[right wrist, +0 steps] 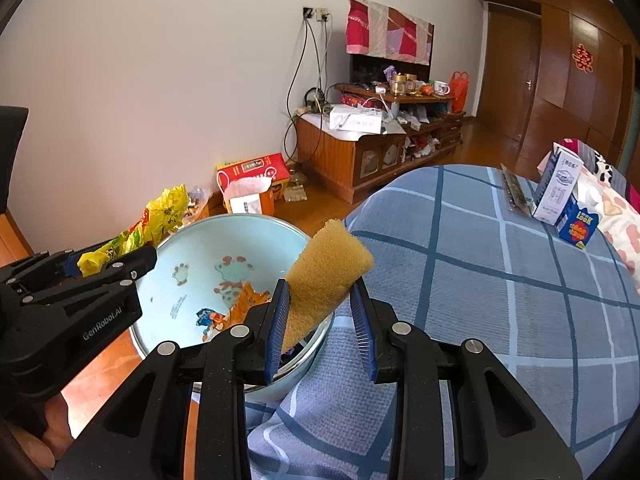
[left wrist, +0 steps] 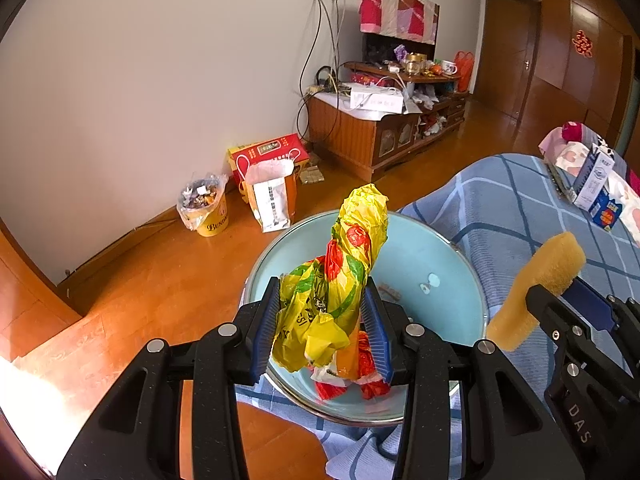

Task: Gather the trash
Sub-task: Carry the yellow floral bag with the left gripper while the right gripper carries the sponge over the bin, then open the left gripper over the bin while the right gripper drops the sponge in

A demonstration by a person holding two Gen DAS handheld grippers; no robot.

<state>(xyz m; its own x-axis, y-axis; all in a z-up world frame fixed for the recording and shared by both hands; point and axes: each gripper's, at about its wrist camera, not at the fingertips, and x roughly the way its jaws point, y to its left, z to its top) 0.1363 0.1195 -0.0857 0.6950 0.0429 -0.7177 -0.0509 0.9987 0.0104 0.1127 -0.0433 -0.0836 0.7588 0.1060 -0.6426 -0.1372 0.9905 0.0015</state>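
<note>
Bed, blue plaid cover (right wrist: 500, 280): pale blue basin (right wrist: 208, 240) at its edge, milk carton (right wrist: 558, 190) and small blue box (right wrist: 578, 226) side by side near far corner, patterned pillow (right wrist: 616, 216) just behind them

A home bedroom: plaid-covered bed (right wrist: 500, 280), wooden TV cabinet (left wrist: 372, 136), wooden wardrobe doors (left wrist: 580, 60), cluttered floor.

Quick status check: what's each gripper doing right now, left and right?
Left gripper: shut on the yellow plastic wrapper, above the blue basin.
Right gripper: shut on the yellow sponge.
</note>
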